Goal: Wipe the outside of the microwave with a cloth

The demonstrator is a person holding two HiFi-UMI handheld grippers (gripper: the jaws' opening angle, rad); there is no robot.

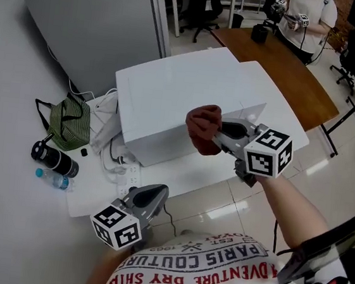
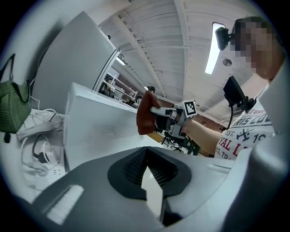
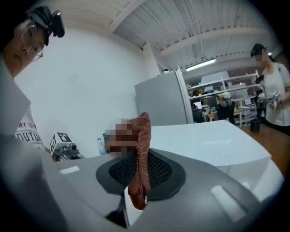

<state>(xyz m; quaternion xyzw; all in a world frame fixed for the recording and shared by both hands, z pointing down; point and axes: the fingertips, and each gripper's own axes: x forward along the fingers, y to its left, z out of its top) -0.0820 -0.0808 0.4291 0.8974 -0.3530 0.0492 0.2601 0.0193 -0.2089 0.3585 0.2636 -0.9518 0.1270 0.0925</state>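
The white microwave stands on a white table. My right gripper is shut on a reddish-brown cloth, which bunches out past the jaws at the microwave's near upper edge; I cannot tell whether it touches. In the right gripper view the cloth hangs pinched between the pads, with the microwave just behind. My left gripper is low at the table's near edge, shut and holding nothing. The left gripper view shows the microwave and the cloth from below.
Left of the microwave lie a green striped bag, a black flask, a small water bottle and a power strip with cables. A grey cabinet stands behind. A brown table and a person are at back right.
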